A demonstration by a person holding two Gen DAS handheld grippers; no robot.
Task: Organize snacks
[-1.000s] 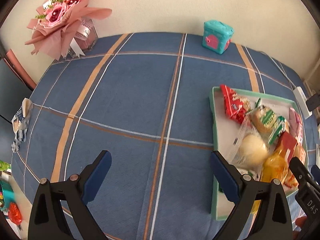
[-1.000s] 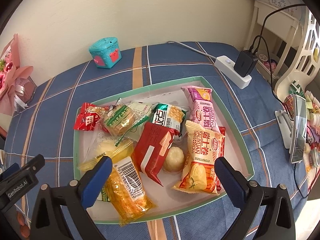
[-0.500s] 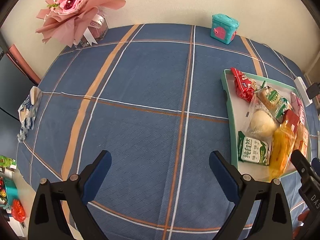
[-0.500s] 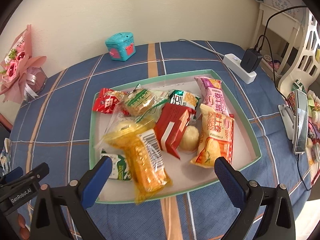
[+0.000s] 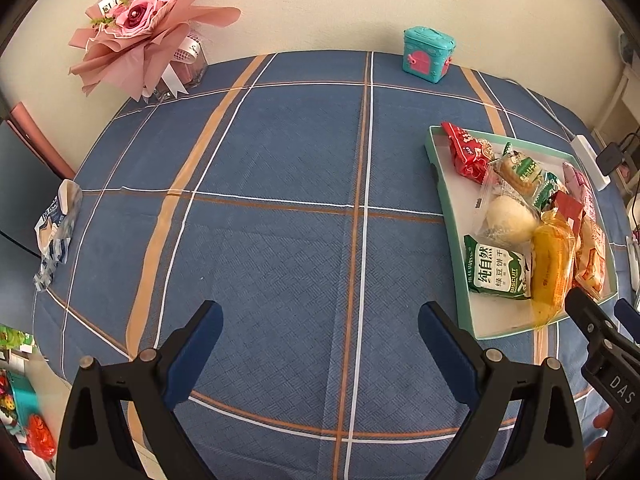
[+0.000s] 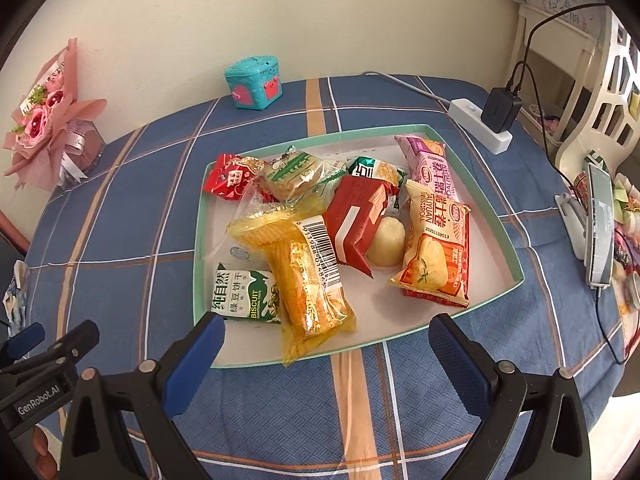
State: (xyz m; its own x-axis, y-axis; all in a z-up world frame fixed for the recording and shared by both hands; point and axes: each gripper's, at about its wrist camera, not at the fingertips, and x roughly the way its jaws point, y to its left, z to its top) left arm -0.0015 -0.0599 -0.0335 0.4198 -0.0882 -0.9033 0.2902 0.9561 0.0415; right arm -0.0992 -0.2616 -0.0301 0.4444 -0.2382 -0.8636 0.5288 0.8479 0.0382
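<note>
Snacks (image 6: 320,232) heaped in tray (image 6: 500,236) on table (image 5: 280,200). Left gripper (image 5: 320,320) and right gripper (image 6: 326,330): jaws wide, empty. If picking: top packet only, pinch crimped end, lift straight.

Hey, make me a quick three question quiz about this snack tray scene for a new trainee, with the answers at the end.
1. True or false: the right tool is gripping a snack.
2. Which packet lies partly over the green biscuit packet? A) yellow packet B) pink roll packet
3. Fill in: the snacks sit in a ____-rimmed tray.

Key: 1 false, both it and the left tool are open and empty; 2 A; 3 green.
</note>
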